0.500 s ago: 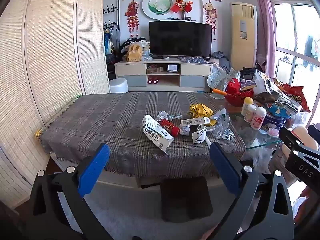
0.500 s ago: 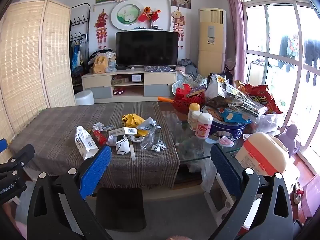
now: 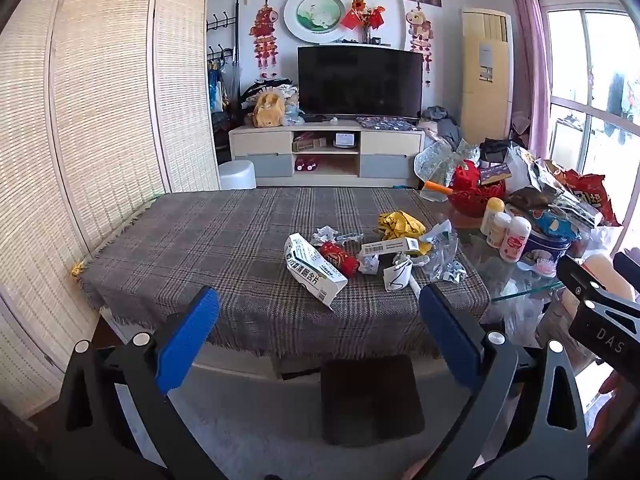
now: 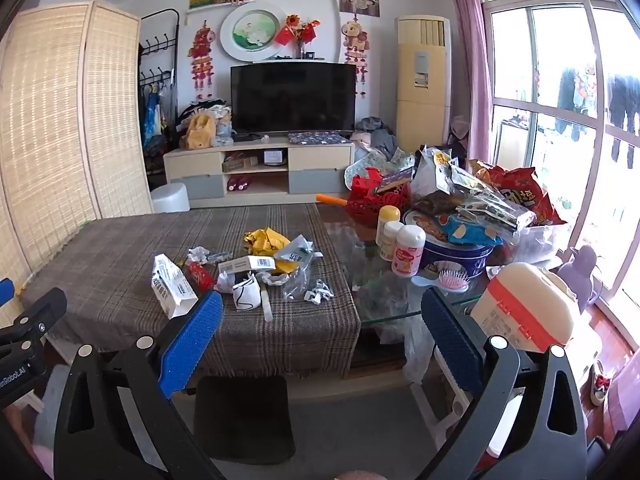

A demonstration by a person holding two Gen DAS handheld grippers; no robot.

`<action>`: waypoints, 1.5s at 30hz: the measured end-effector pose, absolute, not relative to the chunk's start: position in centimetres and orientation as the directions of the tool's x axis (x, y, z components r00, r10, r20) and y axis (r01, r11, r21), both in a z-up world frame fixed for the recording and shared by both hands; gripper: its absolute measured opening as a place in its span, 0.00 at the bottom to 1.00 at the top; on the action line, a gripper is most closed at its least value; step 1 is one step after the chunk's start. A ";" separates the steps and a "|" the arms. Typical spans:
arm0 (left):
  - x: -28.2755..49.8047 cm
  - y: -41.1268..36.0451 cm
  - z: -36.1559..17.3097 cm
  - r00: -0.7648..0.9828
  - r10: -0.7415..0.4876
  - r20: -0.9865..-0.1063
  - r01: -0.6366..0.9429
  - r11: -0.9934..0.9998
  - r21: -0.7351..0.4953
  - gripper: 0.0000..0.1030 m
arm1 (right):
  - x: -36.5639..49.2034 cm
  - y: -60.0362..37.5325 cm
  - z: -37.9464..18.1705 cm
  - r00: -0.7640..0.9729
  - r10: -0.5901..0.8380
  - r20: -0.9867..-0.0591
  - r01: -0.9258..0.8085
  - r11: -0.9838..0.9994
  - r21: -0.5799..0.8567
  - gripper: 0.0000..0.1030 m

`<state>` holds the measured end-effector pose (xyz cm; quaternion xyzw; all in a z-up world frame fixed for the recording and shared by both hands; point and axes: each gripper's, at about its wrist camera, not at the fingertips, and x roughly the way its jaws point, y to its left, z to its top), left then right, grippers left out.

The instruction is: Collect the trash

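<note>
"das" lettering on the right gripper [image 3: 600, 320], both it and left gripper [image 3: 316, 332] fingers apart, empty

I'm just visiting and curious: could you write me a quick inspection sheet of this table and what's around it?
Surface: plaid tablecloth over a glass table.
Job's things: white carton, red wrapper, yellow wrapper, crumpled paper, all lying loose.
Clutter: snack bags, bottles, pink hairbrush.
Grippers: left gripper and right gripper open, empty, short of the table.
Cables: nothing seen.
Surroundings: television, folding screen, window.
</note>
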<state>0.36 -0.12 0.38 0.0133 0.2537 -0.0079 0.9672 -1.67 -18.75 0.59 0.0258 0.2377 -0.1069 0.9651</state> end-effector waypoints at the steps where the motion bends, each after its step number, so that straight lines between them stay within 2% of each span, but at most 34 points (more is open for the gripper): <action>1: 0.4 -0.1 0.4 0.871 -0.009 -0.491 0.022 1.000 0.022 0.92 | -1.7 -18.6 0.7 0.866 -0.190 -0.463 0.215 0.977 0.002 0.97; 45: -0.5 0.9 1.1 0.879 -0.003 -0.476 0.016 1.000 0.023 0.92 | -1.5 -17.9 0.7 0.864 -0.178 -0.471 0.207 0.978 0.009 0.97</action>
